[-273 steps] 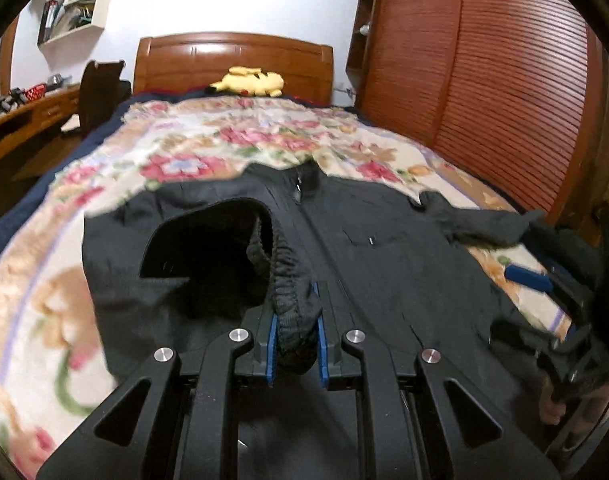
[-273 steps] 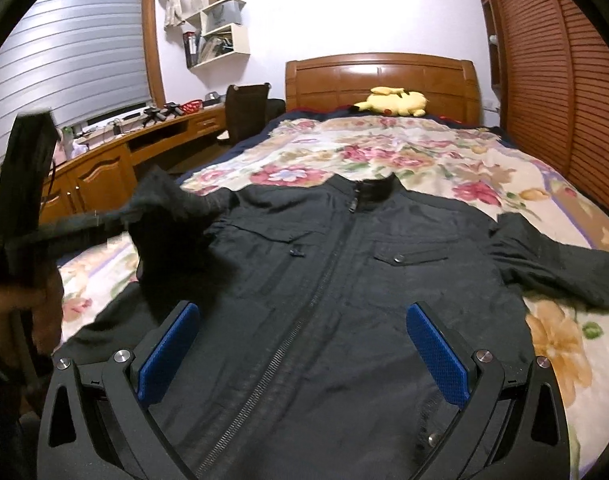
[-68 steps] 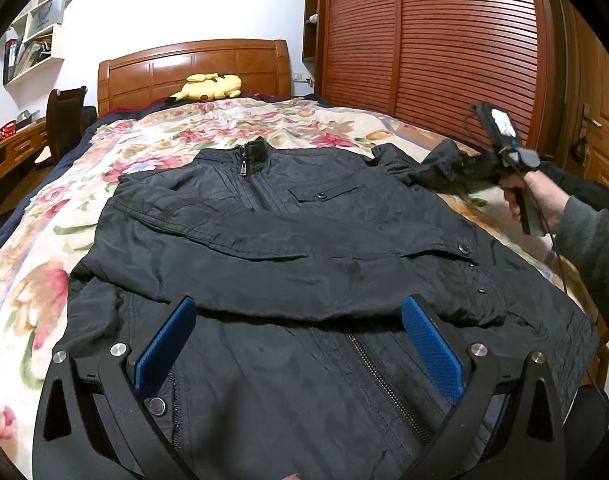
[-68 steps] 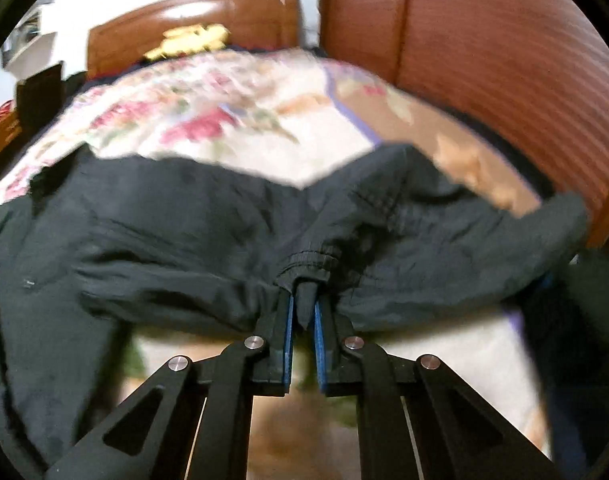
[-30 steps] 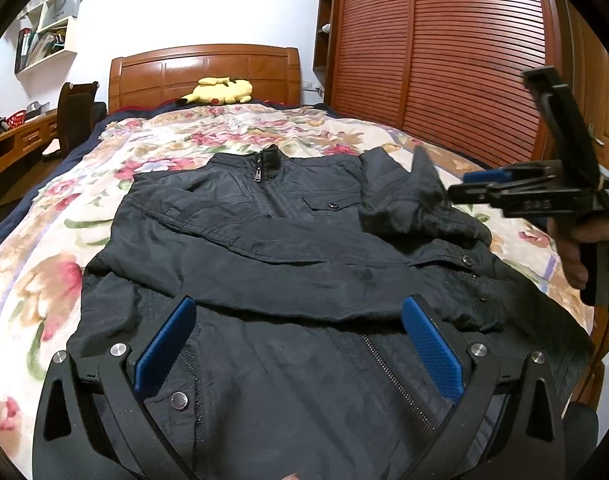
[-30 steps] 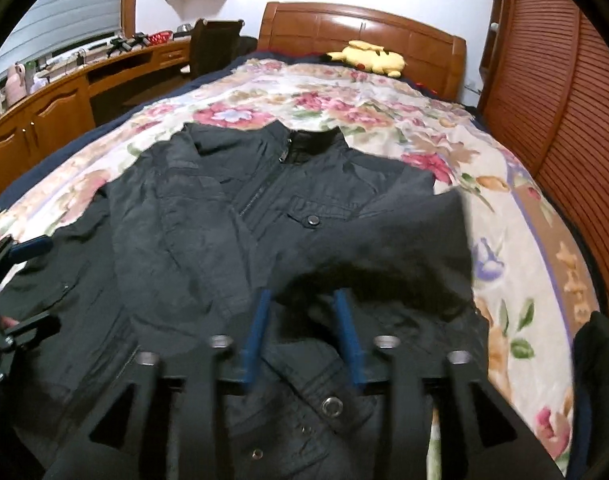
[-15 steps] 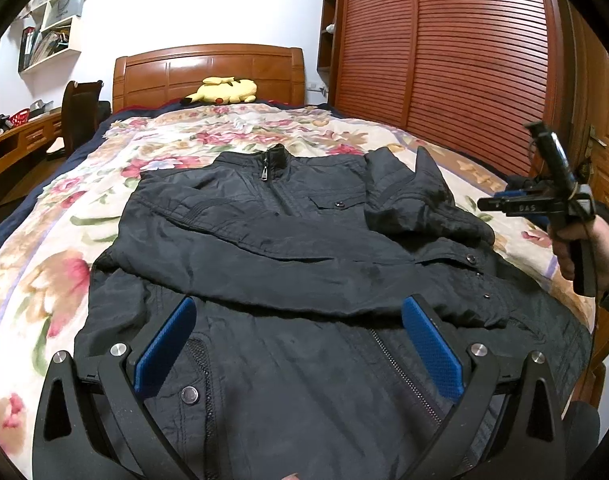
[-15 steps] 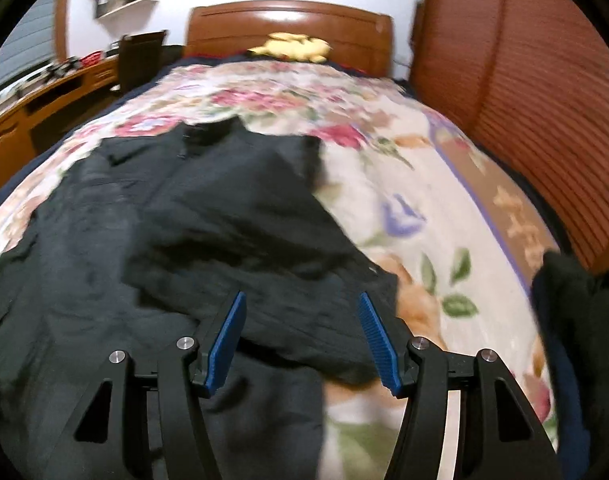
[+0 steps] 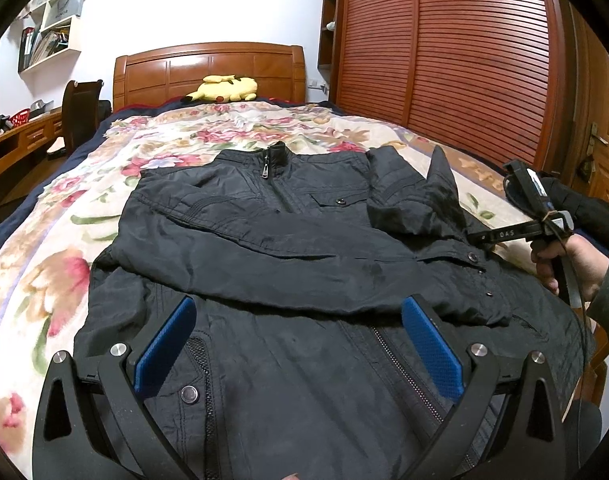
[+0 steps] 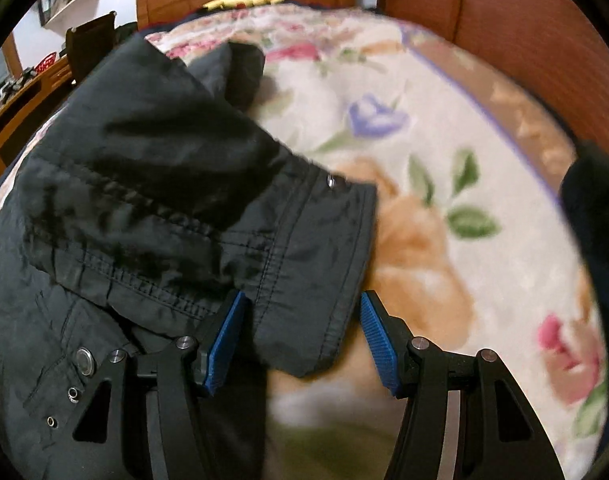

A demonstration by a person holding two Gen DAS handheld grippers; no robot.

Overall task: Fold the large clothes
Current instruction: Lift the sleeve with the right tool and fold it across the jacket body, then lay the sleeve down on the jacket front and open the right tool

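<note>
Black jacket [image 9: 288,264] is spread mid-frame on the floral bed [image 9: 44,264], both sleeves now folded across. Its cuff [image 10: 304,280], released a moment ago, lies between the right gripper [image 10: 300,340] fingers, spread apart; left gripper [image 9: 300,348] is hovering, unclenched.

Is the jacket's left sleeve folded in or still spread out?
Folded in: the left sleeve lies straight across the jacket chest, cuff near the right edge.

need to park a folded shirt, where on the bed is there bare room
Bare floral bedspread lies between the jacket collar and the yellow plush toy, and along the jacket's left. The wardrobe side is tighter: the bunched sleeve and right gripper crowd it.
</note>
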